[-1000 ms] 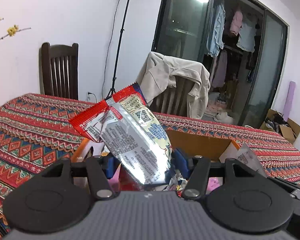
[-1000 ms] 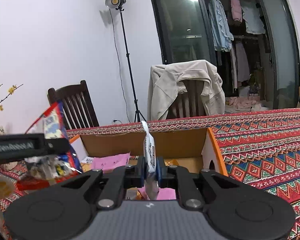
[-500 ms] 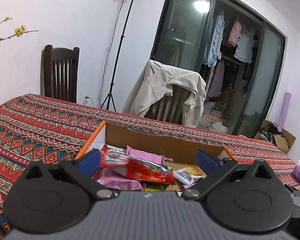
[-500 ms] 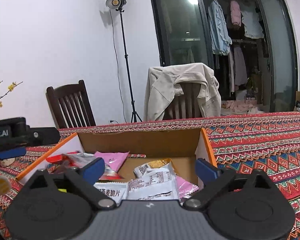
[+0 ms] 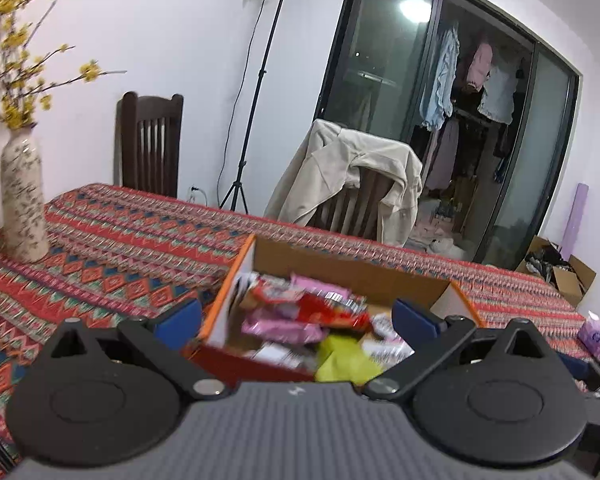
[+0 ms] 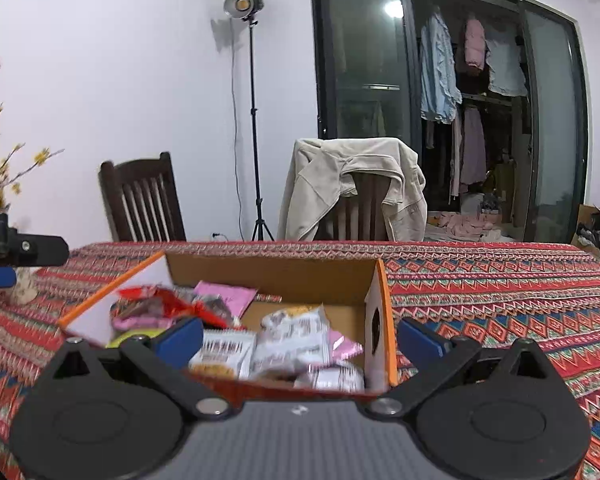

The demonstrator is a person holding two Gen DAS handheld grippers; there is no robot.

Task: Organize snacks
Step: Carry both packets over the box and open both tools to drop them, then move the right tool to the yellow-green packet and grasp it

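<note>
An open cardboard box (image 5: 340, 268) (image 6: 268, 272) with orange edges stands on the patterned tablecloth, holding several snack packets. In the left wrist view a red packet (image 5: 324, 310) lies across pink ones, with a yellow-green packet (image 5: 344, 356) nearest me. In the right wrist view white packets (image 6: 288, 340) fill the right half and a red packet (image 6: 160, 300) lies at the left. My left gripper (image 5: 296, 316) is open wide in front of the box's left corner, with nothing in it. My right gripper (image 6: 300, 336) has its jaws opening wide before the box's right side, its pads touching nothing.
A speckled vase (image 5: 22, 200) with yellow blossom twigs stands on the table at the left. Behind the table are a dark wooden chair (image 5: 150, 144), a chair draped with a beige jacket (image 5: 352, 176) and a light stand (image 6: 254, 120). A purple tissue pack (image 5: 598, 334) lies far right.
Both grippers let go of their snack packets, which now lie in the box. Both jaws spread wide, and both grippers drew back from the box, showing more of the table.
</note>
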